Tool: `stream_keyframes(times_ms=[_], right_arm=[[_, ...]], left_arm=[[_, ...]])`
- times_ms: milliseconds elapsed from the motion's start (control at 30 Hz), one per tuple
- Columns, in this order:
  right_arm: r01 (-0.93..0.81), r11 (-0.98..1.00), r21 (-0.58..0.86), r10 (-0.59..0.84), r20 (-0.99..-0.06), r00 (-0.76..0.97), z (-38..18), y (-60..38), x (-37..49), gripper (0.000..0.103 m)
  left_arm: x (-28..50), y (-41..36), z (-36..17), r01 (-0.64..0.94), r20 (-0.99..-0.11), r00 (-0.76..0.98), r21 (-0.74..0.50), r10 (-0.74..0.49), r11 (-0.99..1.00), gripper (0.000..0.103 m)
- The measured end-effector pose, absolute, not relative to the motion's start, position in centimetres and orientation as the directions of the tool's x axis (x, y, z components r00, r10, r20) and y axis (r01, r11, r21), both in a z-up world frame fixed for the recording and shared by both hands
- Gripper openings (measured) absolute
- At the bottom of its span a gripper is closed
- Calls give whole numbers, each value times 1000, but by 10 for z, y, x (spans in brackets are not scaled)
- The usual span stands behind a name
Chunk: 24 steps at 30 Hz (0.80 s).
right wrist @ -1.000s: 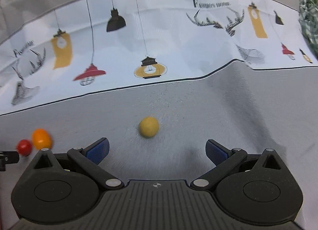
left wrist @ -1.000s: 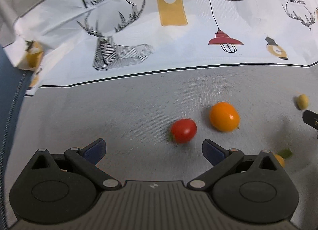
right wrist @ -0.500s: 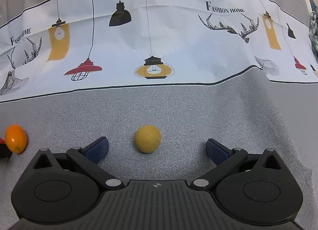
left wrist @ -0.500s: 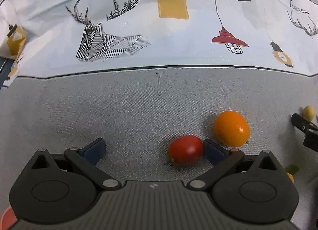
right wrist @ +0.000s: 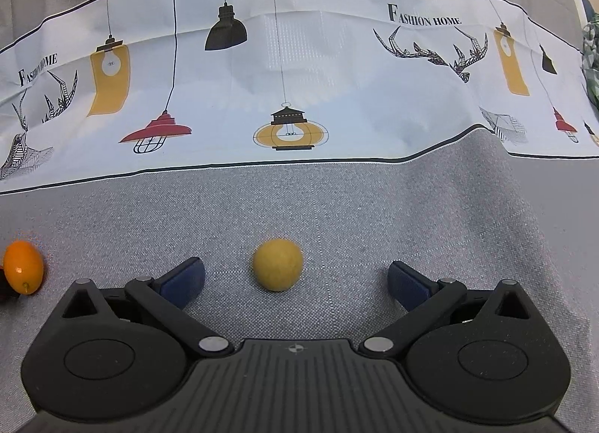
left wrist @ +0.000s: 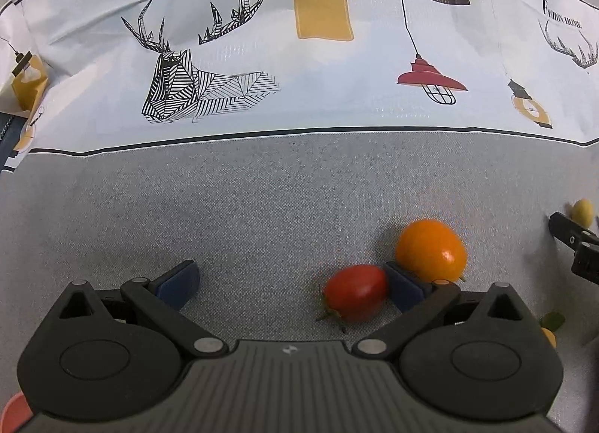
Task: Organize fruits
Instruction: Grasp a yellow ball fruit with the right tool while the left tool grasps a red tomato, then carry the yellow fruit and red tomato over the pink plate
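Observation:
My left gripper (left wrist: pixel 292 283) is open low over the grey cloth. A red cherry tomato (left wrist: pixel 355 292) lies between its fingers, touching the right finger (left wrist: pixel 404 285). An orange kumquat (left wrist: pixel 431 250) sits just outside that finger. My right gripper (right wrist: pixel 295 279) is open, with a round yellow fruit (right wrist: pixel 277 264) between its fingers, a little left of centre. The kumquat also shows at the left edge of the right wrist view (right wrist: pixel 23 271). The yellow fruit shows at the far right of the left wrist view (left wrist: pixel 582 210), behind the right gripper's finger (left wrist: pixel 567 232).
A grey tablecloth (left wrist: pixel 262 208) with a white printed band of lamps and deer (left wrist: pixel 299 58) runs across the back. A small orange fruit with a green leaf (left wrist: pixel 550 328) lies at the right. An orange-red rim (left wrist: pixel 15 412) shows at the bottom left corner.
My left gripper moved forward and left, so the tomato now lies between its fingers against the right one. My right gripper closed in on the yellow fruit, now between its fingers.

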State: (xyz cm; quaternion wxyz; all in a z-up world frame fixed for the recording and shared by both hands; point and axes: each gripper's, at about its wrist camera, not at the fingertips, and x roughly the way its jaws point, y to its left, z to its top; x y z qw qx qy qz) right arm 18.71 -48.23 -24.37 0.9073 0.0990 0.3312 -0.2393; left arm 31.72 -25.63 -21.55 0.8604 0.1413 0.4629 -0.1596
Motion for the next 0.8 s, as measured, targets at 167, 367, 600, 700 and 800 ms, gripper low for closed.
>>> stream_keyframes(times_ms=[167,367,600,700,800], right_arm=[[498,867,18,-369,-649,666,-243,-482,188,102],[497,867,28,-359,-658,662,-240,-482,186,100],[442,897,2,-340,-636,692,-230,-468,182,26],[439,898,7,-335,-636,695,-229,-467,180,26],[442,897,10,-335,-639,693,-228,-466,176,26]], left_arm=[[317,-256,-213,405,-842,520,95,-143,909,103],[316,-254,-204,436,-832,526,83,-178,896,74],[307,-253,-198,468,-838,503,59,-211,882,31],[299,-251,-195,475,-827,521,74,-212,877,30],[293,-247,-189,483,-814,534,73,-228,873,30]])
